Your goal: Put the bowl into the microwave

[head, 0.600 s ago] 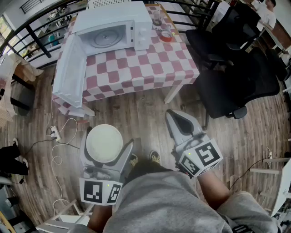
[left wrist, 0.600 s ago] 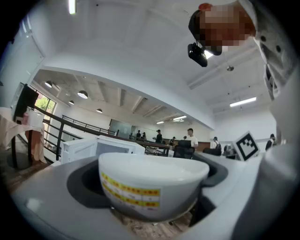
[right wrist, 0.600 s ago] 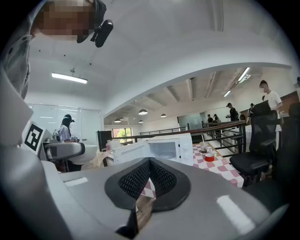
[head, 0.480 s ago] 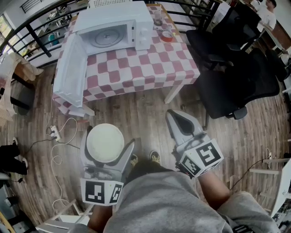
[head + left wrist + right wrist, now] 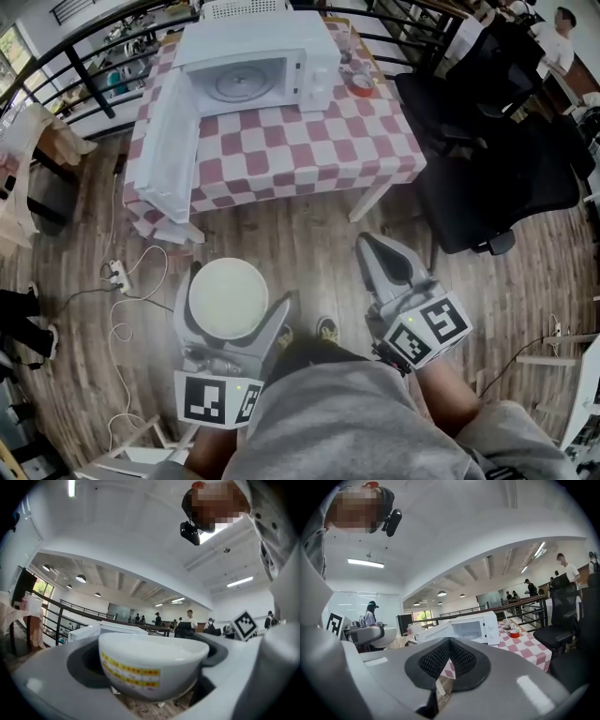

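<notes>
the bowl (image 5: 228, 298) sits between the jaws of the left tool (image 5: 234, 292), which are spread as wide as they go and press on its sides. it is carried level above the wooden floor (image 5: 309, 239), well apart from the table (image 5: 309, 150) and the microwave (image 5: 267, 70) on it.

the main risk, as i judge it, is a slip. the bowl's wall is round and slick, and the jaws have no spare width, so a jolt or tilt could let it drop to the floor. the open door (image 5: 169, 141) swings out past the table's edge on the left, and the bowl or the tool could clip it on the way in. the cavity looks low, so the splayed jaws may catch its frame. loose cables (image 5: 122, 300) lie on the floor to the left, close to the feet. the right tool (image 5: 377, 248) is closed on nothing, so it lends no support.

the bowl is white, glossy and shallow, empty inside, with a yellow and red printed band (image 5: 131, 670) on its side. the tools are grey moulded plastic with dark ribbed pads (image 5: 450, 660). the microwave is a white box with a round turntable (image 5: 239, 82) inside. a red and white checked cloth covers the table, and the floor is brown plank.
</notes>
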Tool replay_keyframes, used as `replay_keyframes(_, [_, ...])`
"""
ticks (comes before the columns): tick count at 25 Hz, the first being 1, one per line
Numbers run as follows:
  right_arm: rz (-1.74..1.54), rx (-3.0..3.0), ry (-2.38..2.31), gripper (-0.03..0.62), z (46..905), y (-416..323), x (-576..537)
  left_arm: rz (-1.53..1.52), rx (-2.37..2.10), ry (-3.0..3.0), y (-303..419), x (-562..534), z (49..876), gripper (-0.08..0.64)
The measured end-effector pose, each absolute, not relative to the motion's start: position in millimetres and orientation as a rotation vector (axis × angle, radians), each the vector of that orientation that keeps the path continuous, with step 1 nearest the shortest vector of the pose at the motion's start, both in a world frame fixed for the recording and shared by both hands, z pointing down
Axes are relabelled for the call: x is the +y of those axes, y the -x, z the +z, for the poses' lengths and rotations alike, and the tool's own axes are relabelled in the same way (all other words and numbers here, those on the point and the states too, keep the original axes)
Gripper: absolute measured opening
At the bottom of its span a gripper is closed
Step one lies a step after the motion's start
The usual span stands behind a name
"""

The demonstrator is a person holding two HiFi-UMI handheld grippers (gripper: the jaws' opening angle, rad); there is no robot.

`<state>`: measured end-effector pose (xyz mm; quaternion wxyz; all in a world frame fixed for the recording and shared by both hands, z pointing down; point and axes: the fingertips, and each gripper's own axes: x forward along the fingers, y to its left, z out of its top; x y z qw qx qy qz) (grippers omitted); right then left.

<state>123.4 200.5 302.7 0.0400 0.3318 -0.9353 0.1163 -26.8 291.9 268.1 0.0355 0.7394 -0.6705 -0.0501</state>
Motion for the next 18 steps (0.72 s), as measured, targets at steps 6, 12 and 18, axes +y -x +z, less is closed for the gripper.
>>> replay_keyframes(6, [0.324, -2.855, -1.023, -0.002, 298, -101, 207, -0.170, -2.056, -2.265, 47, 297, 272, 0.541])
replay_keyframes(12, [0.325, -2.850, -1.030, -0.002, 296, -88, 205, -0.194, -2.061, -2.264, 61, 296, 268, 0.541])
replay_keyframes(18, [0.309, -2.847, -1.033, 0.000, 297, -80, 204, -0.169, -2.078, -2.295, 63, 294, 266, 0.541])
